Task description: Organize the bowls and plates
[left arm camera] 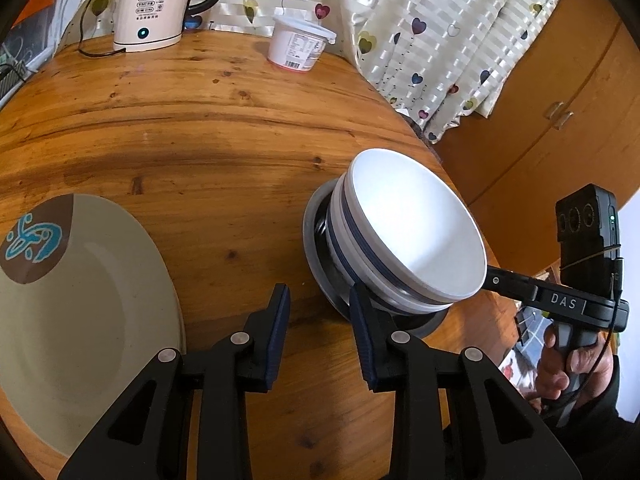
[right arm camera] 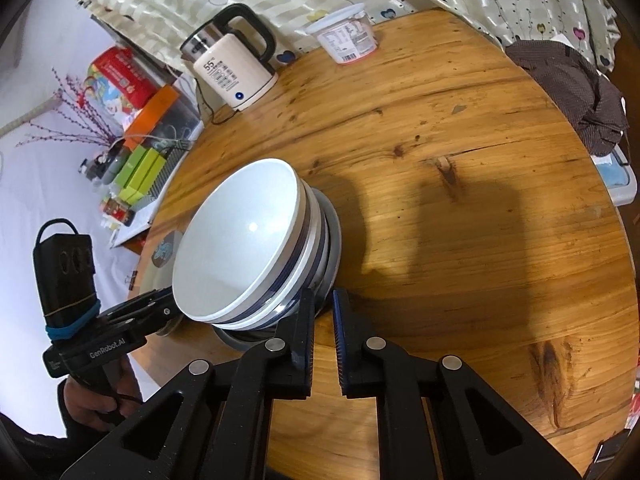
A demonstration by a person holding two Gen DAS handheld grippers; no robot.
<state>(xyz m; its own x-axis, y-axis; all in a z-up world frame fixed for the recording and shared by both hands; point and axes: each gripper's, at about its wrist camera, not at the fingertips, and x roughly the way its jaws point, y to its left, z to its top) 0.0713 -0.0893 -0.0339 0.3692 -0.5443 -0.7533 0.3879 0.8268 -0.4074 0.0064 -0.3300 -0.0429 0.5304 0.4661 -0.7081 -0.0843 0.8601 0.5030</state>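
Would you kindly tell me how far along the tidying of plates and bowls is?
Done: striped white bowls nested on a grey dish. In hand: nothing; left gripper open, right gripper shut, both empty beside the stack. Left: the beige plate lies apart.

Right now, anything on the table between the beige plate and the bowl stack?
Nothing rests there: bare wood between the beige plate and the bowl stack. Only the left gripper is over that gap, in the left wrist view.

Round wooden table (left arm camera: 200,120), heart-patterned curtain (left arm camera: 420,20), wooden cabinet (left arm camera: 560,80)
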